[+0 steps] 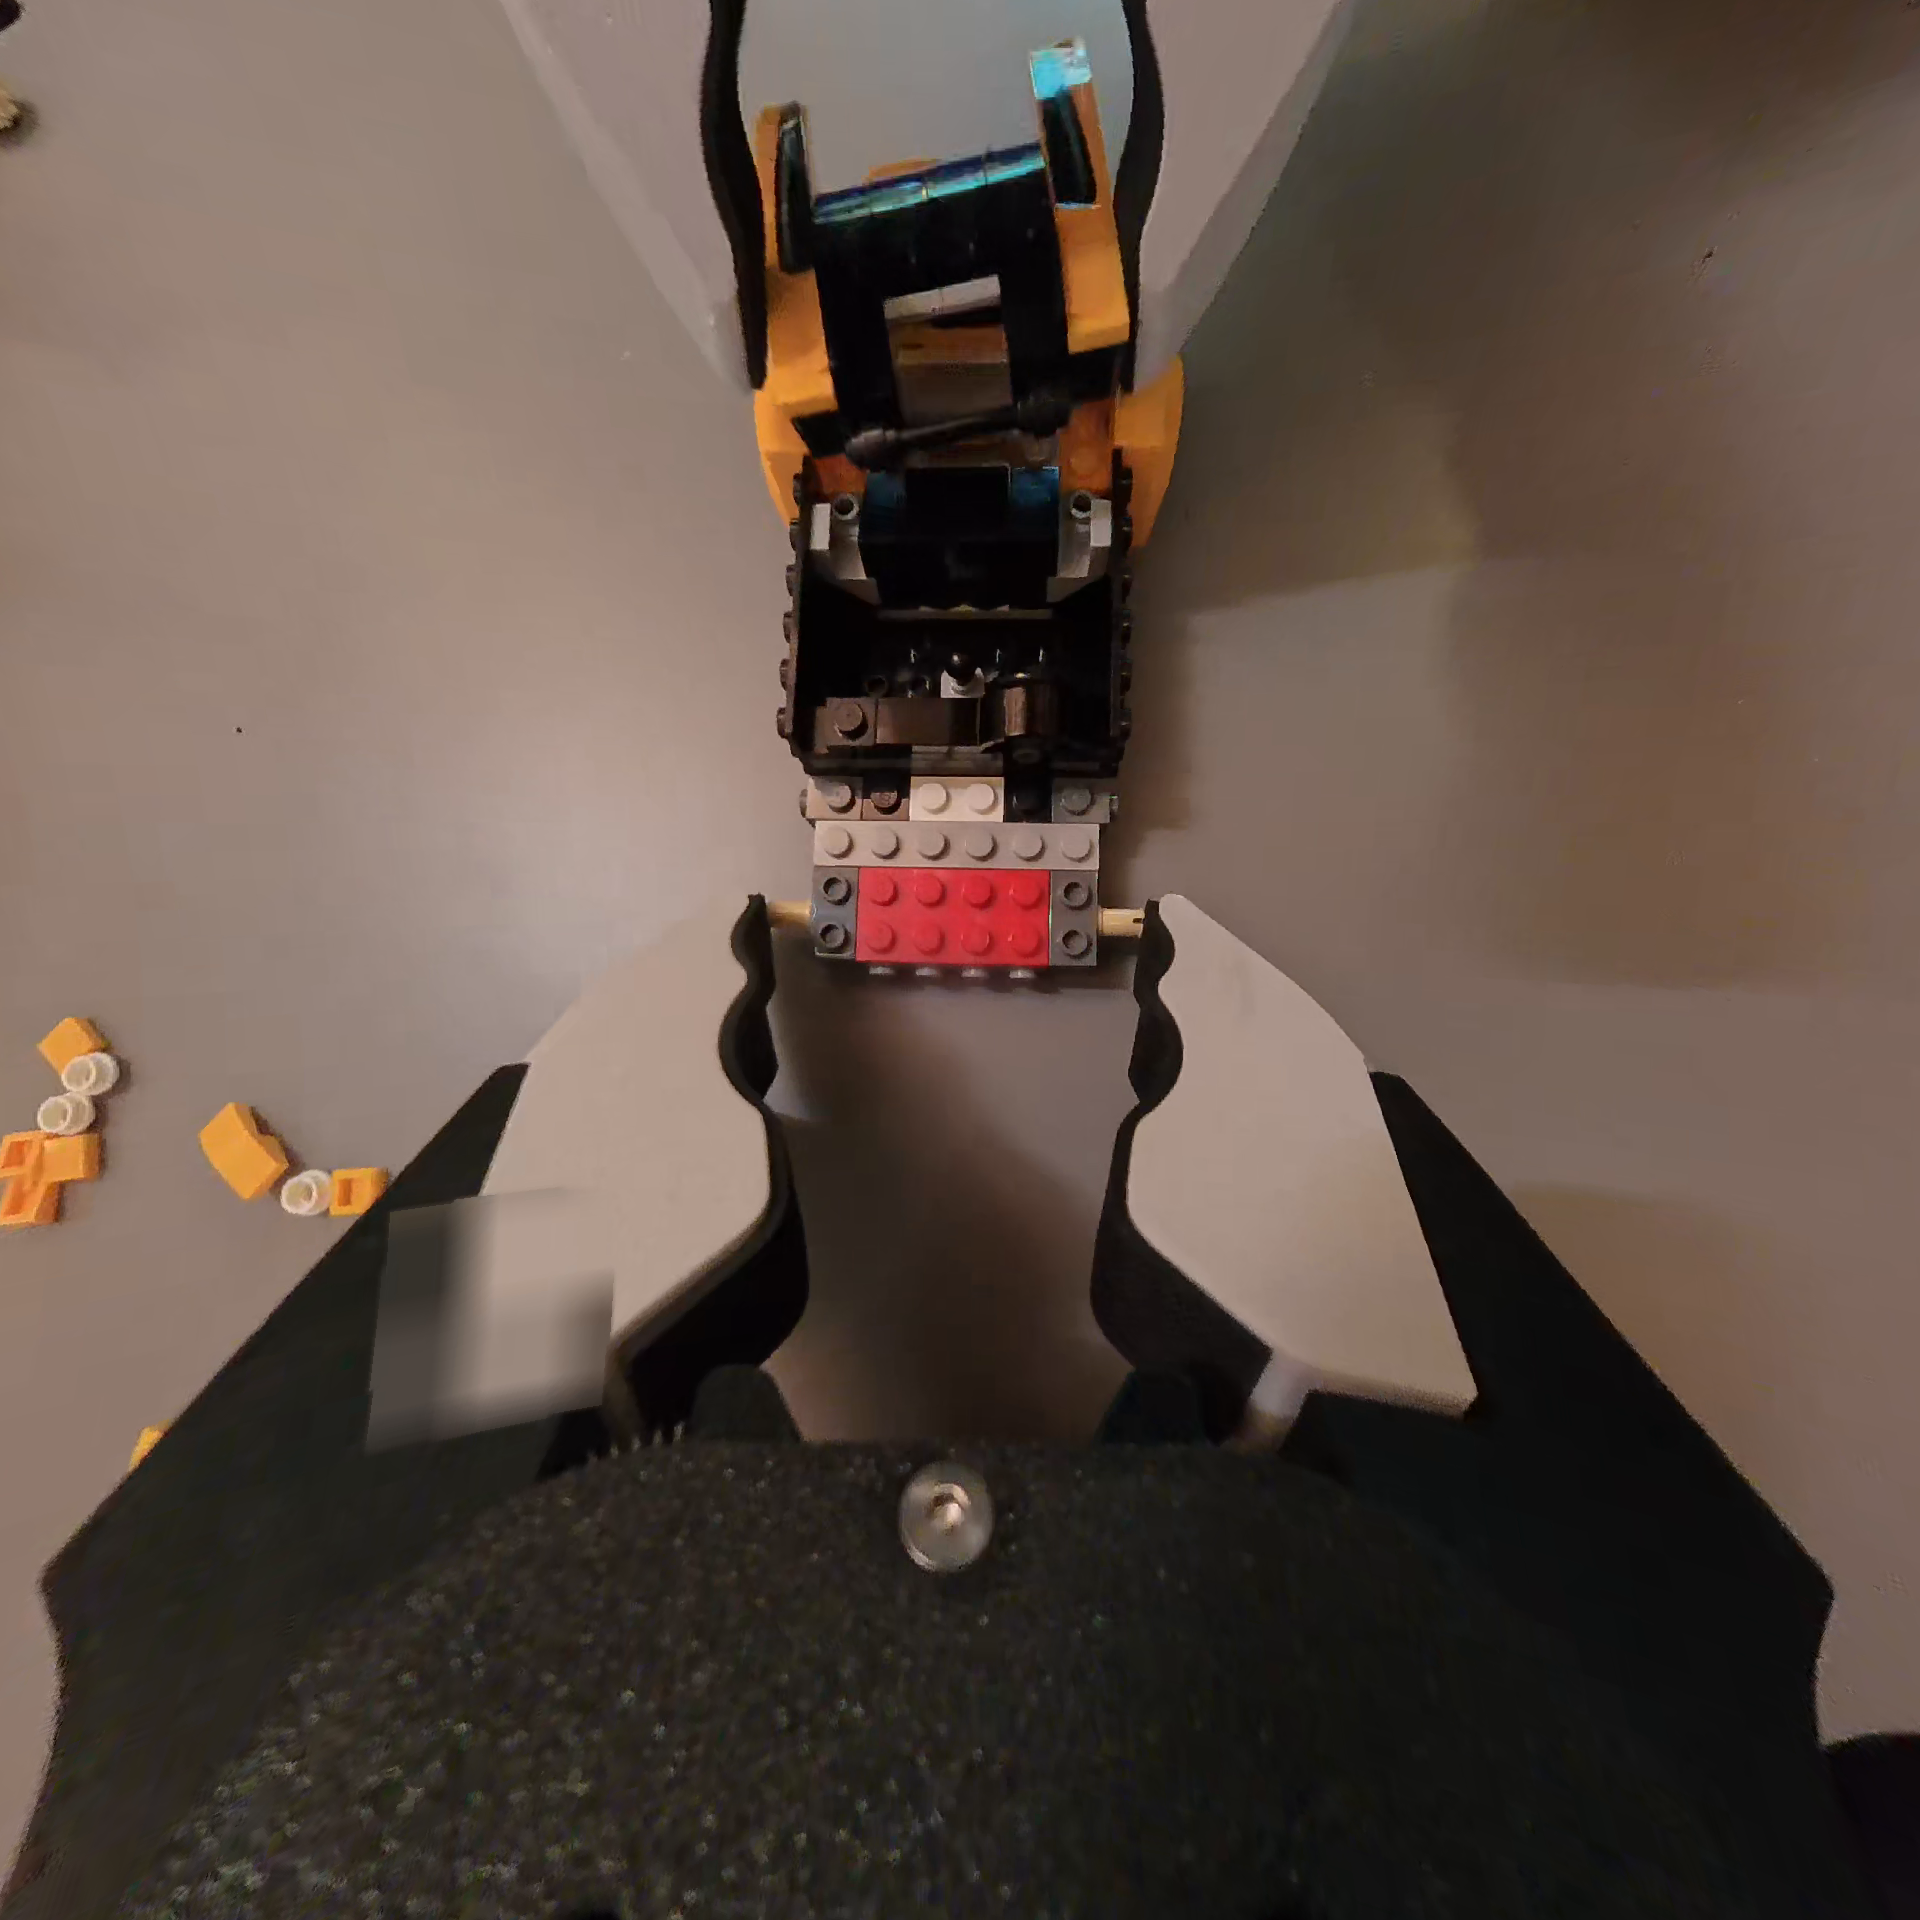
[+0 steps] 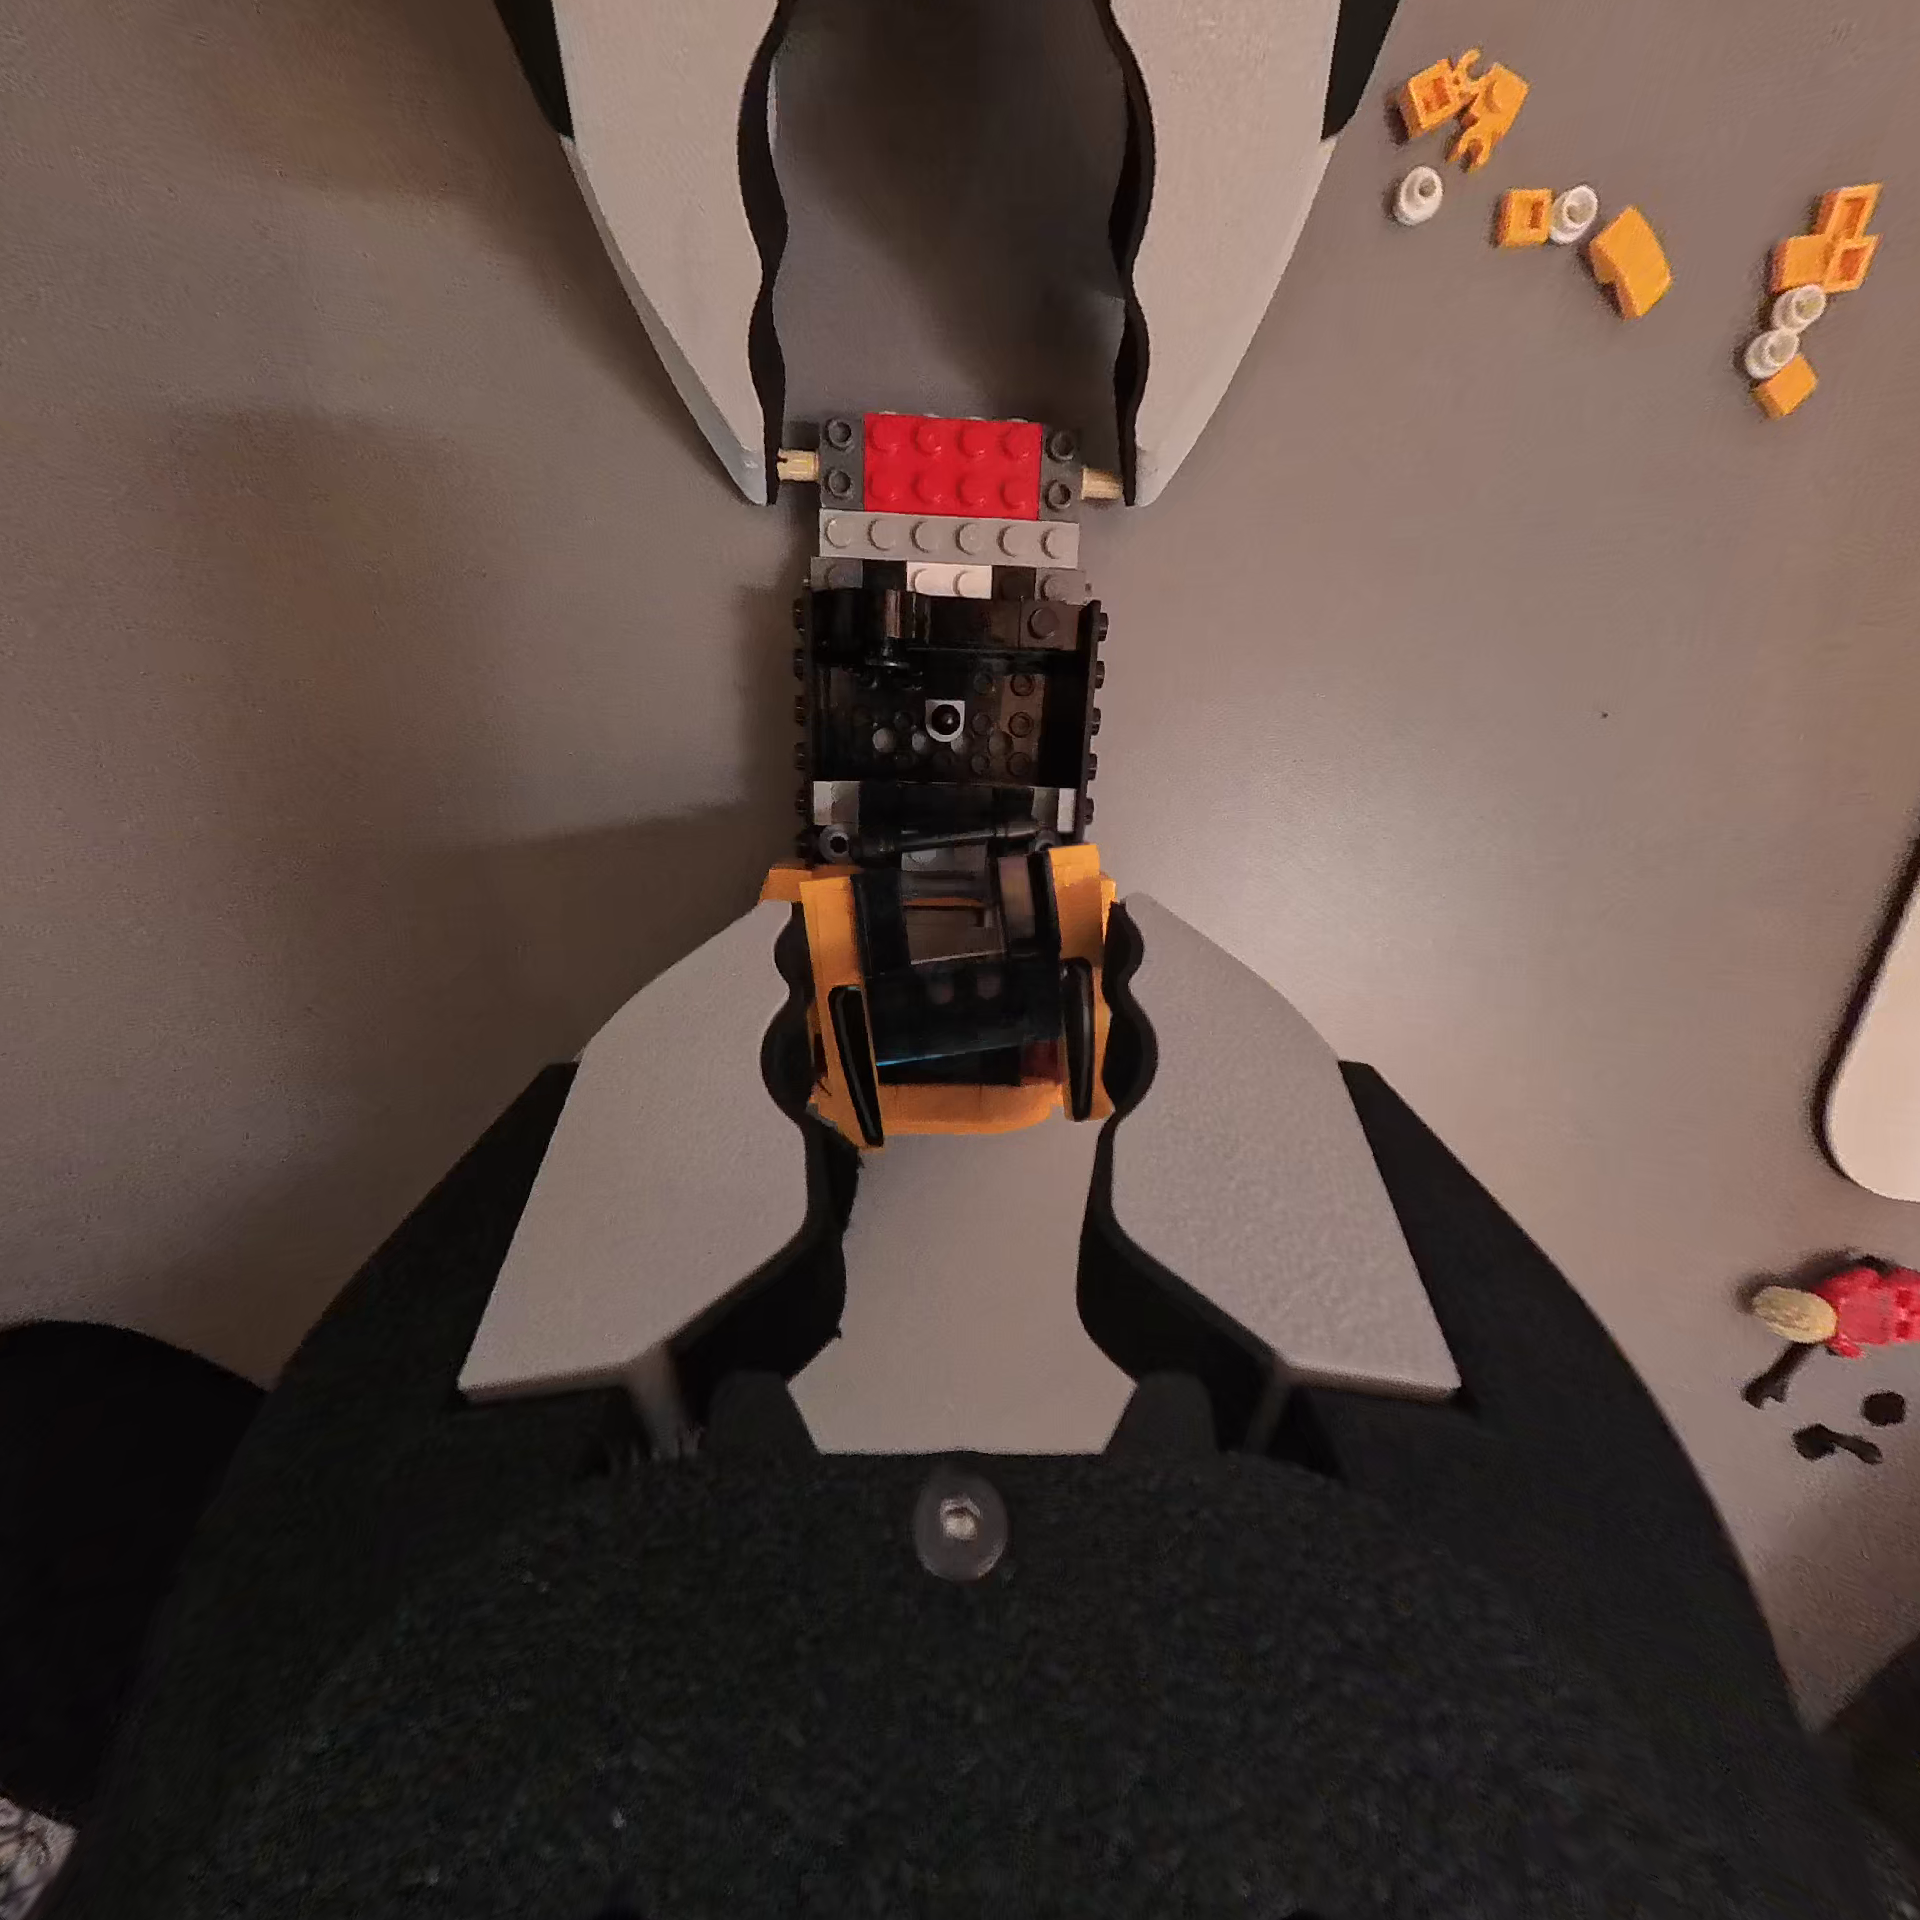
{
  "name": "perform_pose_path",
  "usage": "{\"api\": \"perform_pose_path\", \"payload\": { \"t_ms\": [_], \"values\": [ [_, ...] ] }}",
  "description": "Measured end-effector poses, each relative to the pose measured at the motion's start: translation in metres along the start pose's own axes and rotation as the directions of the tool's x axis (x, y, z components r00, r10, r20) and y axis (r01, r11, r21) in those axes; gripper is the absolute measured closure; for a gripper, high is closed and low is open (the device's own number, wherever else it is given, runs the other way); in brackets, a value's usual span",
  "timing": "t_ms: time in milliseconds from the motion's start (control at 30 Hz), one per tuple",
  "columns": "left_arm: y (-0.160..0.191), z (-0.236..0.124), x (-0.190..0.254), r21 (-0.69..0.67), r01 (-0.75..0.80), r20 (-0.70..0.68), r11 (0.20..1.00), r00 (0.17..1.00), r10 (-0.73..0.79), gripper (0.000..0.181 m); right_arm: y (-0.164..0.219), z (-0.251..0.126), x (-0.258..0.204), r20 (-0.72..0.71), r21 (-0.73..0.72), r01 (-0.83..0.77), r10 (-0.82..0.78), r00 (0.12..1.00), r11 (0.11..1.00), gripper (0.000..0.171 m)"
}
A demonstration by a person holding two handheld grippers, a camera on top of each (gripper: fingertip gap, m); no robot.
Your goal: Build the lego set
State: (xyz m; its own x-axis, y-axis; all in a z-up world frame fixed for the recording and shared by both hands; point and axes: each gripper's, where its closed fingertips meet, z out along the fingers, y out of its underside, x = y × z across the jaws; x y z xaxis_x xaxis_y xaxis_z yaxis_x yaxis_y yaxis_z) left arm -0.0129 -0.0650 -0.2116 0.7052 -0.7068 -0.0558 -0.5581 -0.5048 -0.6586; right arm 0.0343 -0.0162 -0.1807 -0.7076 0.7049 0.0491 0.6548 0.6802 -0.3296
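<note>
Dim, warm indoor light; soft overlapping shadows fall across the matte grey surface (image 1: 1558,727). Strong fisheye bending at the edges, where things blur. Centres stay fairly sharp; no harsh glare.

The right tongs (image 2: 951,1023) cover both orange flanks of the lego model (image 2: 951,727), so its sides there are hidden. A pale, rounded-cornered object (image 2: 1881,1049) is cut off by the right edge — its kind cannot be told. Small black bits (image 2: 1839,1429) near a red piece (image 2: 1870,1314) are too small to identify. A blurred patch (image 1: 488,1320) masks part of the left tongs' (image 1: 951,920) housing.
</note>
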Motion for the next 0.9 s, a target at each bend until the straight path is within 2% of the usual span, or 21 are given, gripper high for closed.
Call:
{"api": "perform_pose_path", "payload": {
  "t_ms": [267,433,733,900],
  "values": [
    [0.001,-0.001,0.001,-0.012,0.002,0.0,1.0,1.0,-0.002,0.114,-0.005,0.002,-0.003,0.03,0.042,-0.092,0.09,0.995,0.995,0.117],
    [0.001,-0.001,0.001,-0.011,0.005,0.001,1.0,1.0,-0.005,0.115,-0.007,0.0,-0.005,0.048,0.098,-0.133,0.129,0.991,0.986,0.107],
    [0.002,-0.002,0.001,-0.01,0.005,0.001,1.0,1.0,-0.005,0.114,0.015,-0.021,-0.005,0.006,0.082,-0.05,0.05,0.999,0.995,0.115],
    [0.002,-0.002,0.001,-0.009,0.004,0.001,1.0,1.0,-0.004,0.114,0.013,-0.026,-0.002,-0.002,0.07,-0.024,0.024,1.0,0.997,0.116]
  ]
}}
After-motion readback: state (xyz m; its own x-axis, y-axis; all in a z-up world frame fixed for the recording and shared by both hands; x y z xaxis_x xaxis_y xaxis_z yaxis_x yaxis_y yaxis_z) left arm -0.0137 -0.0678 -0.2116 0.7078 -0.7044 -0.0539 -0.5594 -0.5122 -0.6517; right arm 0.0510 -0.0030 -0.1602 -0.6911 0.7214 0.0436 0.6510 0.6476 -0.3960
